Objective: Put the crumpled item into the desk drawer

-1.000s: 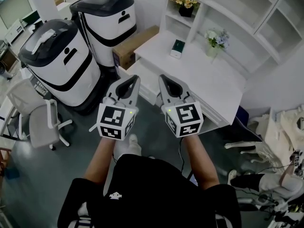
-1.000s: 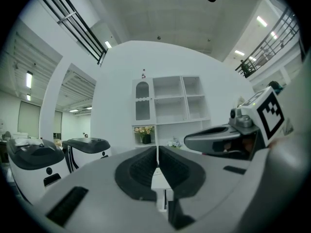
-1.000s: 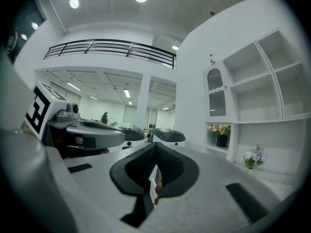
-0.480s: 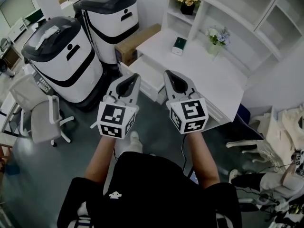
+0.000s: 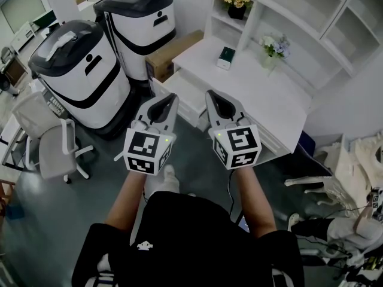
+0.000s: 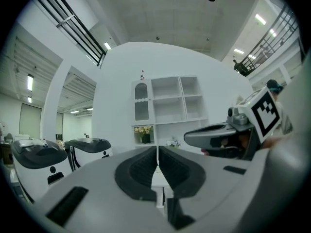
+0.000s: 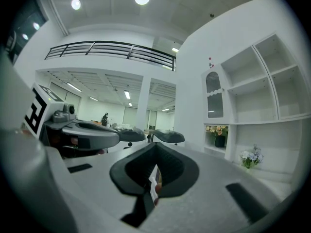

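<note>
My right gripper point(image 5: 213, 96) is shut on a small white printed scrap, the crumpled item point(image 7: 153, 179), which shows only in the right gripper view, pinched between the dark pads point(image 7: 170, 166). Beside it, my left gripper point(image 5: 169, 99) is shut with nothing in it; its pads point(image 6: 141, 171) meet along a thin slit. Both are held side by side at chest height and point toward the left end of the white desk point(image 5: 263, 103). The desk's drawer fronts point(image 5: 184, 94) lie just beyond the fingertips and are partly hidden by them.
Two tall white-and-black machines point(image 5: 78, 76) point(image 5: 140, 26) stand at the left, with a cardboard box point(image 5: 170, 55) between them and the desk. A grey office chair point(image 5: 51, 154) is at the lower left. On the desk are a green box point(image 5: 224, 59) and a flower vase point(image 5: 272, 49). Bags point(image 5: 359, 166) lie at the right.
My right gripper has drifted slightly right and up. The left gripper has barely moved. Both stay shut.
</note>
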Demonstrator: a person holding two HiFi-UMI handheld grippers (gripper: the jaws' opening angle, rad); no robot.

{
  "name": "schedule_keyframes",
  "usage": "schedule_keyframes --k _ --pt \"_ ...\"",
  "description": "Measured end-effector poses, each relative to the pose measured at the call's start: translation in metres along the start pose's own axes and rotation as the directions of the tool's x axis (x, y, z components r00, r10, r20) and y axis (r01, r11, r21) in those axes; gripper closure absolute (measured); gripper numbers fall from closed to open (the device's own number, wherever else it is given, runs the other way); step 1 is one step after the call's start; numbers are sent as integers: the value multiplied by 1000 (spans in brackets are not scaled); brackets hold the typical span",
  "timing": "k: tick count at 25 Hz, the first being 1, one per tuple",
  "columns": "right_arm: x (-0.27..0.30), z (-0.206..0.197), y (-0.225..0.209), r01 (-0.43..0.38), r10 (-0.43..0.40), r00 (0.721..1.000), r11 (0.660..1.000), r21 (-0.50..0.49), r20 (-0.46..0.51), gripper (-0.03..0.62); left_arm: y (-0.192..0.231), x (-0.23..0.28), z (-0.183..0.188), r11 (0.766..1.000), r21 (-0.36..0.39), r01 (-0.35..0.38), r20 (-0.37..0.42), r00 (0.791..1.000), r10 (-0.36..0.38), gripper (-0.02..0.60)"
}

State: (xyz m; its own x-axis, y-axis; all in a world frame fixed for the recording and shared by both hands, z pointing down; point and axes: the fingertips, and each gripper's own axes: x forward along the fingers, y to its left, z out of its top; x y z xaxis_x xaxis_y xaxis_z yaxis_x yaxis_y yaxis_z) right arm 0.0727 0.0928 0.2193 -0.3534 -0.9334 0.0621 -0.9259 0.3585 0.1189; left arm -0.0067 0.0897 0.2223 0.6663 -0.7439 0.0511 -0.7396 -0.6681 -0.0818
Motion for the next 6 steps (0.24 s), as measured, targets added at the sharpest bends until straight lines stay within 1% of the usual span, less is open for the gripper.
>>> schedule_keyframes --k 6 --pt "-4 -5 2 1 -1 1000 1000 7 -2 599 -4 0 -1 1000 -13 5 5 1000 -5 568"
